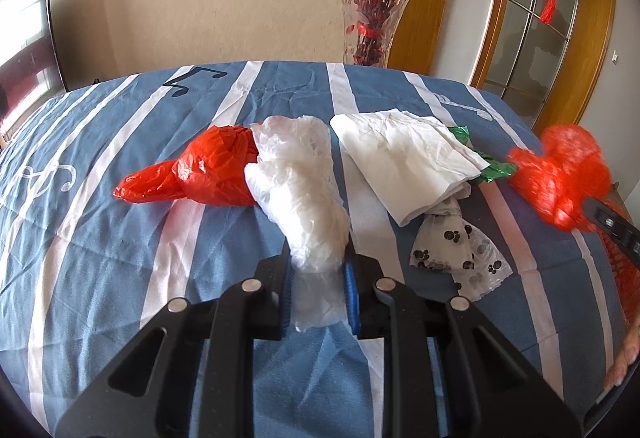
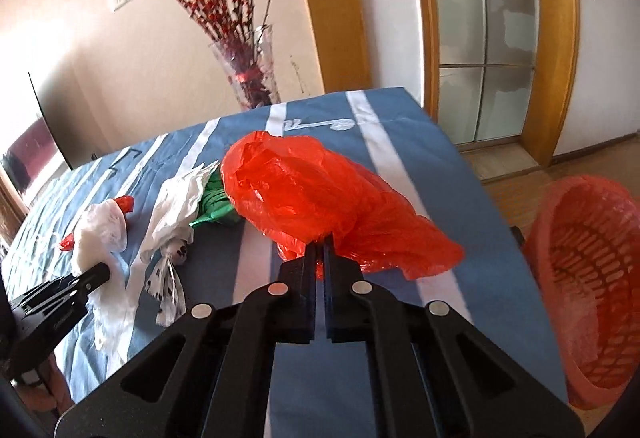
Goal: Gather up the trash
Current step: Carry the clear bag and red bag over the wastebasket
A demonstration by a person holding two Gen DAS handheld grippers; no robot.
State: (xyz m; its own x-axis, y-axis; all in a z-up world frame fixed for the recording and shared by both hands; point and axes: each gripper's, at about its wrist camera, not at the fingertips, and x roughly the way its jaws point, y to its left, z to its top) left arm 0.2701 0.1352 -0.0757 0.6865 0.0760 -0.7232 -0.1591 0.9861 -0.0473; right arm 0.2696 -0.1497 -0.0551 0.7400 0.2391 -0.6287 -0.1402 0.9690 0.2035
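My left gripper (image 1: 318, 266) is shut on a crumpled white plastic bag (image 1: 298, 181) that rests on the blue striped table. A red plastic bag (image 1: 200, 169) lies behind it to the left. My right gripper (image 2: 320, 244) is shut on another red plastic bag (image 2: 320, 193) and holds it above the table's right part; the same bag is blurred in the left wrist view (image 1: 560, 173). A white tissue (image 1: 404, 157), a green wrapper (image 1: 494, 167) and a paw-print bag (image 1: 456, 246) lie between the grippers. A red mesh basket (image 2: 592, 290) stands on the floor beyond the table's right edge.
A glass vase with red branches (image 1: 370, 25) stands behind the table's far edge. A wooden glass door (image 2: 484, 49) is at the right. A dark screen (image 1: 28, 45) leans at the left wall.
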